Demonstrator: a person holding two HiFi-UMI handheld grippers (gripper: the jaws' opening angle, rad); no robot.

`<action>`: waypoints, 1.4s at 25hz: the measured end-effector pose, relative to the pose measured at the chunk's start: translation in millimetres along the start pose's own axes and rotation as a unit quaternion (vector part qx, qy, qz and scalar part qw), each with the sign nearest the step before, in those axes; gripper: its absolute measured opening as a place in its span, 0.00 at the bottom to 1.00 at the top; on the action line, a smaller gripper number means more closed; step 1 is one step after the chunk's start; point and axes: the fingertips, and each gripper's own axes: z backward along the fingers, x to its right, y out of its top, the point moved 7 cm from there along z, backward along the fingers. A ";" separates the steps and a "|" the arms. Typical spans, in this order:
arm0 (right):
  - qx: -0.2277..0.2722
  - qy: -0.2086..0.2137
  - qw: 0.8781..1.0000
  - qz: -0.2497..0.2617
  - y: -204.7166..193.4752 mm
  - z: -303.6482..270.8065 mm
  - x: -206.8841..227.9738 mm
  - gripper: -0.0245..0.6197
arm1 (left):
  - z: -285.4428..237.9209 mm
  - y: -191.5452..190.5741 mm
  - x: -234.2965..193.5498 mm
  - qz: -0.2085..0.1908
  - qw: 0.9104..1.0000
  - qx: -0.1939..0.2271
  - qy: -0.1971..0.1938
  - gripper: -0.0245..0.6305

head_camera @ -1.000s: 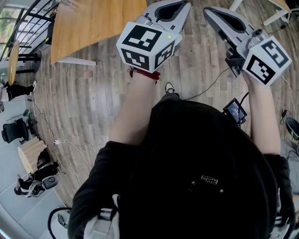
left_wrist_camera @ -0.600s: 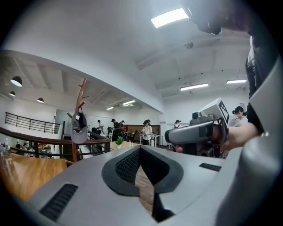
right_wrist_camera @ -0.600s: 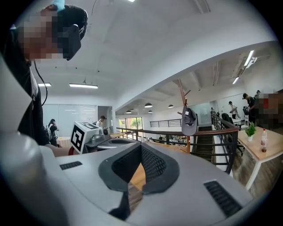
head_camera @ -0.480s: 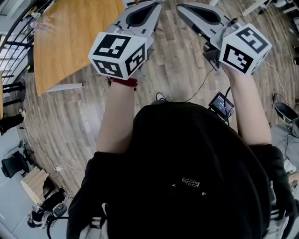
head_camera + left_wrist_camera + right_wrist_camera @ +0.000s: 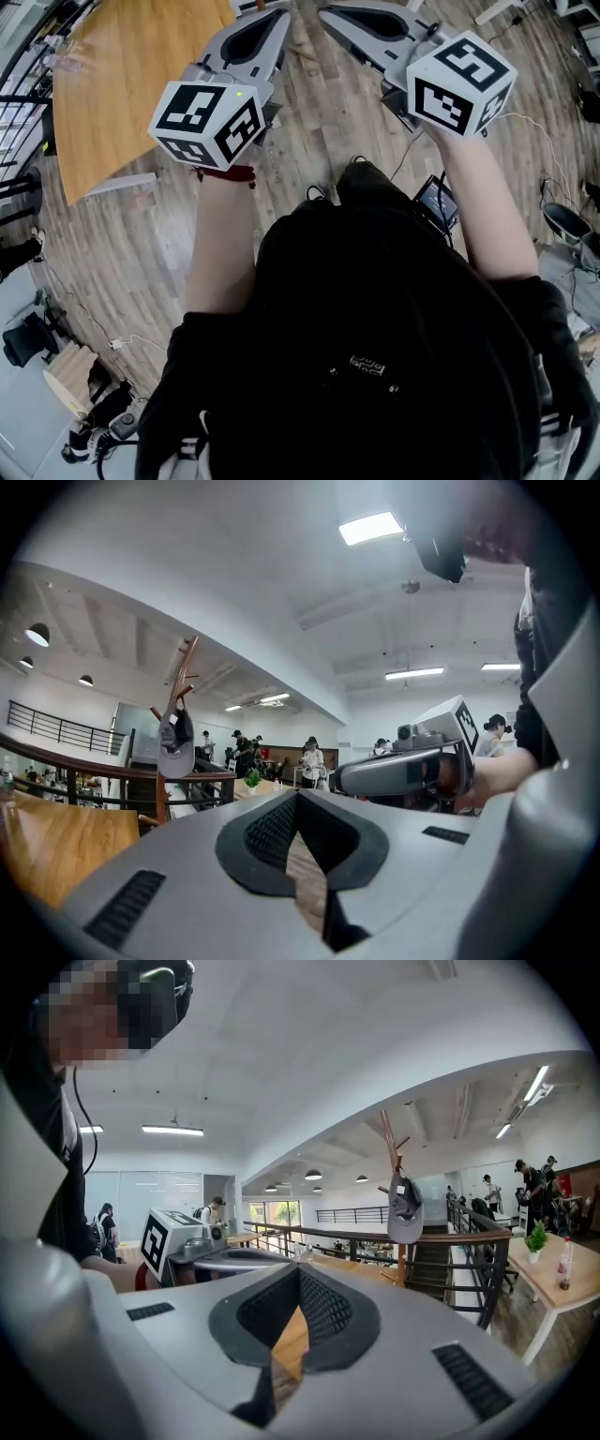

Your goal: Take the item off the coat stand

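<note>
Cap hangs high on the coat stand — well apart from us, out of reach. We hold left gripper and right gripper closed and empty, aimed toward the stand — likely because nothing is near enough to grasp yet.

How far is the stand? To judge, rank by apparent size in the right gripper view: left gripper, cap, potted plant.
1. left gripper, largest, though nearness inflates it.
2. cap on the coat stand.
3. potted plant, smallest.
</note>
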 end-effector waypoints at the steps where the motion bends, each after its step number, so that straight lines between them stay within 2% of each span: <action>1: 0.000 0.005 1.000 -0.002 3.0 -1.6 1.0 0.06 | -0.5 2.7 -0.2 -0.001 1.000 -0.001 0.002 0.04; 4: 0.000 0.018 1.000 -0.005 2.1 -10.7 14.3 0.06 | -8.2 3.7 -9.0 -0.006 1.000 -0.005 0.010 0.04; 9: 0.003 0.051 0.999 -0.012 2.6 -28.8 56.0 0.06 | -33.9 1.1 -38.4 0.002 0.999 -0.014 0.049 0.04; 16: 0.007 0.064 0.998 -0.021 16.9 -47.5 120.7 0.06 | -83.3 6.6 -67.7 0.009 0.998 -0.016 0.067 0.04; 22: 0.012 0.075 0.997 -0.021 26.6 -41.1 165.7 0.06 | -112.6 11.1 -84.9 0.011 0.996 -0.020 0.087 0.04; 30: 0.020 0.088 0.995 -0.032 28.6 -24.8 208.7 0.06 | -161.4 23.9 -83.2 0.000 0.997 -0.012 0.073 0.04; 35: 0.032 0.088 0.995 -0.041 24.3 -8.6 225.6 0.06 | -175.6 18.8 -72.9 -0.008 0.998 -0.015 0.062 0.04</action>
